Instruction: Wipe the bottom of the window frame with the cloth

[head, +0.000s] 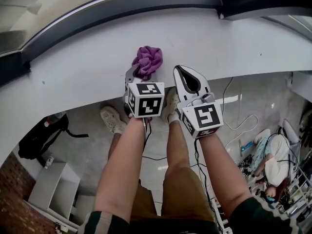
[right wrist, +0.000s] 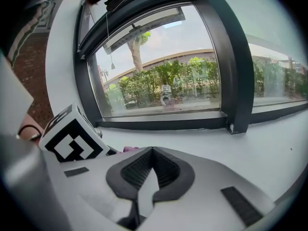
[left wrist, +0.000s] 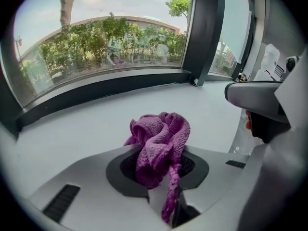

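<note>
I'm clamping the left gripper point(head: 136, 75) on the bunched purple cloth point(head: 147, 61) over the white sill point(head: 73, 72), ready for the dark window frame point(head: 122, 8), while the right gripper point(head: 188, 78) is sitting closed, empty, alongside and out of the way.

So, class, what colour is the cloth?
The cloth is purple, clearest in the left gripper view.

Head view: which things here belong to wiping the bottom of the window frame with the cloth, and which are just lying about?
Belong to the job:
purple cloth, held in the left gripper
dark window frame bottom
white sill

Just lying about, on the floor below:
black bag
white shelf unit
cables
</note>
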The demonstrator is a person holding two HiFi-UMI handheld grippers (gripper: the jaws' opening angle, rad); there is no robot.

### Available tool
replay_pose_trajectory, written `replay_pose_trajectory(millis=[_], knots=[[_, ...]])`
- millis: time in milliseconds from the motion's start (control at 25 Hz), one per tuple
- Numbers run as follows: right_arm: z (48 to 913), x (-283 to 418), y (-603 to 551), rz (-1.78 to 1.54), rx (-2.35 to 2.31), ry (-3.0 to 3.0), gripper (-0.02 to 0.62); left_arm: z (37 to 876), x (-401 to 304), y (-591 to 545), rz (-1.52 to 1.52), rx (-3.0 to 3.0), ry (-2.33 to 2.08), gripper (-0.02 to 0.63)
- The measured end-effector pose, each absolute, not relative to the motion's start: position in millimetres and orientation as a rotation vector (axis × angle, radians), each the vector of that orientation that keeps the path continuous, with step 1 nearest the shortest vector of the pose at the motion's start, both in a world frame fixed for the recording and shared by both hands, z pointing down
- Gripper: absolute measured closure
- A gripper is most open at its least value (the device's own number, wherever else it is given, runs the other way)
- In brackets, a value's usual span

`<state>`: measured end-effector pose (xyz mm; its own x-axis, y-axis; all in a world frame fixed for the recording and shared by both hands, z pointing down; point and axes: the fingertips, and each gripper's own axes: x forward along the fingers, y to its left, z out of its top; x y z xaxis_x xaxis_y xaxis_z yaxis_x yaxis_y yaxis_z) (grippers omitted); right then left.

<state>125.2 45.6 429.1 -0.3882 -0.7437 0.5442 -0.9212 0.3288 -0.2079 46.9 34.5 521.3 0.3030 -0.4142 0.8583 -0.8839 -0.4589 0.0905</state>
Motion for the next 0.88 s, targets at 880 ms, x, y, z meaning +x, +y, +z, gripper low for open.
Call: replay_pose_trajectory(millis=[880], knots=[[429,-61,21,0.634,1.290,-2.334,0.581,521,-131,33,1.001,1.905,-1.245,0.496]])
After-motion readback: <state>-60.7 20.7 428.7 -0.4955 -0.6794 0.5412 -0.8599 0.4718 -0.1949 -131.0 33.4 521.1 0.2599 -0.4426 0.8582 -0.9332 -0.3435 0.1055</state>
